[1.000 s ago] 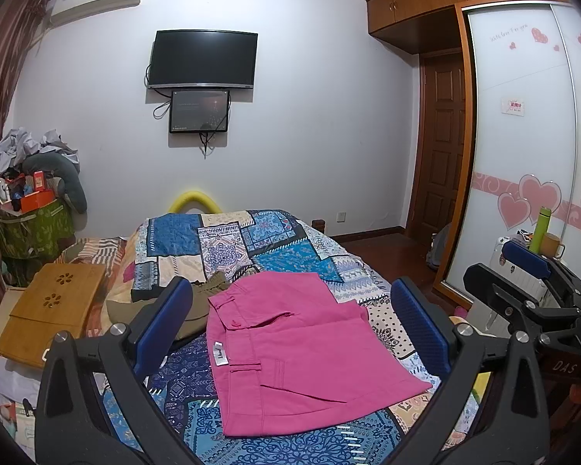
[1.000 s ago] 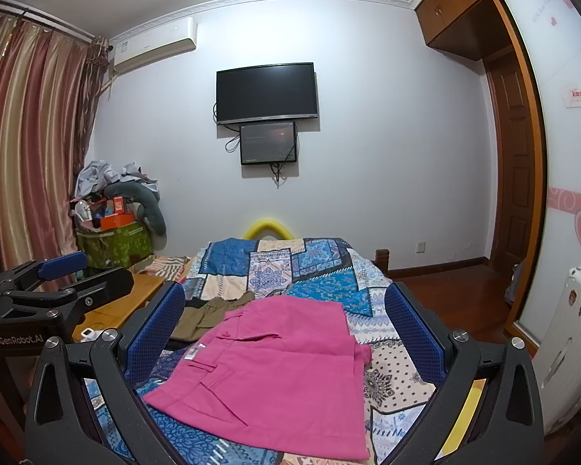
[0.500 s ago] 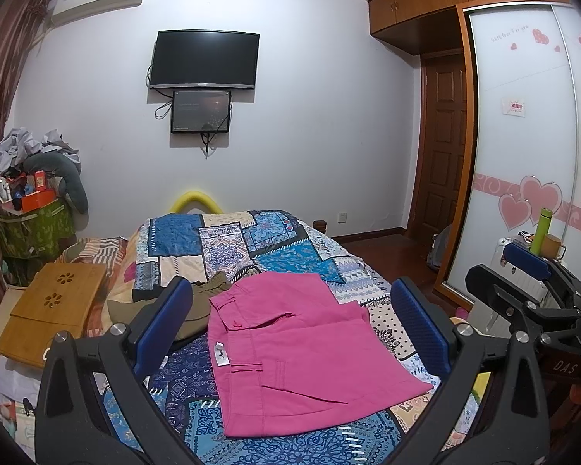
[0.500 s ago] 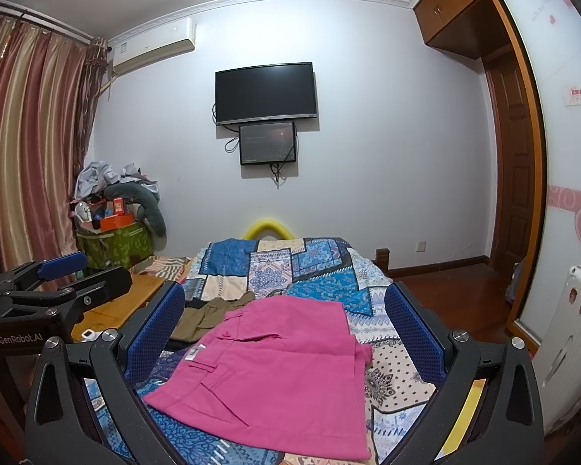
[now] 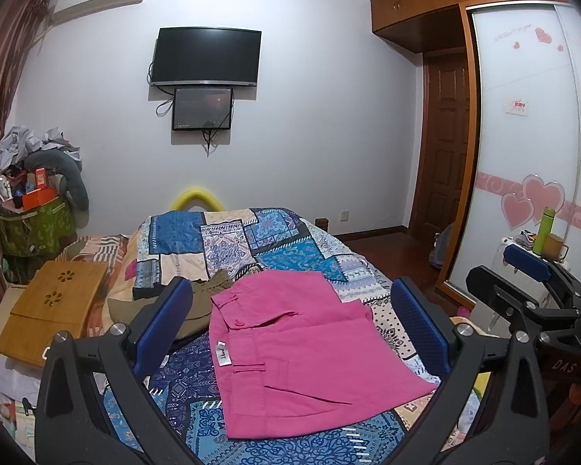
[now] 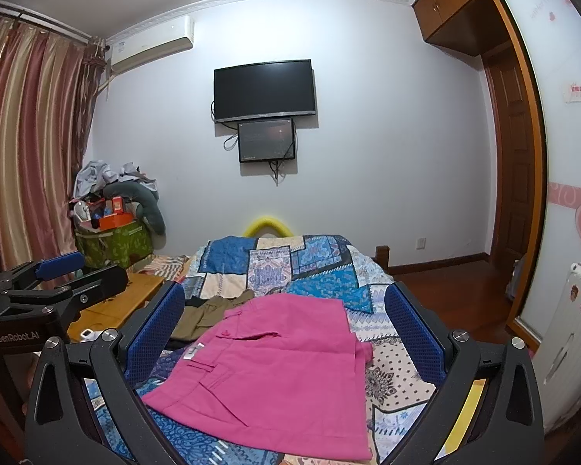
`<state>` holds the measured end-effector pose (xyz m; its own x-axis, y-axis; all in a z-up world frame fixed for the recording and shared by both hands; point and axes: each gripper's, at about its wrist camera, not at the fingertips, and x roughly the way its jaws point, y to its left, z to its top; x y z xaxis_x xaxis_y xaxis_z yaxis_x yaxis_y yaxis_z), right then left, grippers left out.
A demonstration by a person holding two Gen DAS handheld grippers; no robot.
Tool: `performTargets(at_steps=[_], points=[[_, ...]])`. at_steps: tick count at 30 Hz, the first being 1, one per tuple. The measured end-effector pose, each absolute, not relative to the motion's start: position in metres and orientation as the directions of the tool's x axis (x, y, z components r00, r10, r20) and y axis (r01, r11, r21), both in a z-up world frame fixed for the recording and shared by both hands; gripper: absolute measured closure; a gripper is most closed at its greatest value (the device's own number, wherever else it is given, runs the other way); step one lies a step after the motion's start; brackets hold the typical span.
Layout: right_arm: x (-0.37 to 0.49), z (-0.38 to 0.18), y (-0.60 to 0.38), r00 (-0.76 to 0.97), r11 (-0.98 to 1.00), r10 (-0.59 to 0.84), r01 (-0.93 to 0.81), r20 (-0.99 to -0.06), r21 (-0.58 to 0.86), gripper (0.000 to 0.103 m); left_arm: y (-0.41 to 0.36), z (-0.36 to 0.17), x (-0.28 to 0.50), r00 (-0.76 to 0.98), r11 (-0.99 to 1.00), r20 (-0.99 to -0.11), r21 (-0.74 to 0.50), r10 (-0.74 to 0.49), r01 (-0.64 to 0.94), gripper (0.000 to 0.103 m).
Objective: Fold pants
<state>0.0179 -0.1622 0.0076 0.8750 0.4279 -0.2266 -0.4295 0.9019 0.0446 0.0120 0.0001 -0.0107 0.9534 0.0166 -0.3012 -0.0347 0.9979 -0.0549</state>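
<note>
- My left gripper [image 5: 290, 333]: jaws spread wide, holding nothing, raised above the bed [image 5: 197, 236].
- Pink pants [image 5: 306, 356]: folded flat near the bed's near edge (an olive garment [image 5: 205, 298] lies just beside them, toward the left edge).
- My right gripper [image 6: 284, 335]: jaws likewise apart, empty, above the pants.

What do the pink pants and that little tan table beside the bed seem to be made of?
Pink pants: probably matte woven cotton, with crisp folds, stitched seams and no shine. Tan table: looks like bamboo or light wood, showing a smooth, grained surface and flower-shaped cutouts.
</note>
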Motion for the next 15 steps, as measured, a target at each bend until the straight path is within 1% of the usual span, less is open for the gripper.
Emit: performTargets(at_steps=[3, 6, 11, 15], points=[[0.025, 0.002, -0.162, 0.868, 0.9, 0.432, -0.432, -0.245, 0.057, 0.0, 0.006, -0.016, 0.02, 0.949, 0.998, -0.313, -0.055, 0.02, -0.039, 0.0], [0.042, -0.01, -0.16, 0.854, 0.9, 0.432, -0.429, -0.289, 0.076, 0.0, 0.012, -0.025, 0.038, 0.936, 0.998, -0.351, -0.058, 0.016, -0.038, 0.0], [0.074, -0.034, -0.167, 0.827, 0.906, 0.419, -0.411, -0.374, 0.105, 0.0, 0.03, -0.047, 0.081, 0.898, 0.996, -0.44, -0.063, 0.031, -0.065, 0.0], [0.107, -0.058, -0.175, 0.789, 0.912, 0.404, -0.386, -0.463, 0.138, 0.0, 0.049, -0.071, 0.12, 0.852, 0.995, -0.522, -0.062, 0.037, -0.081, 0.0]])
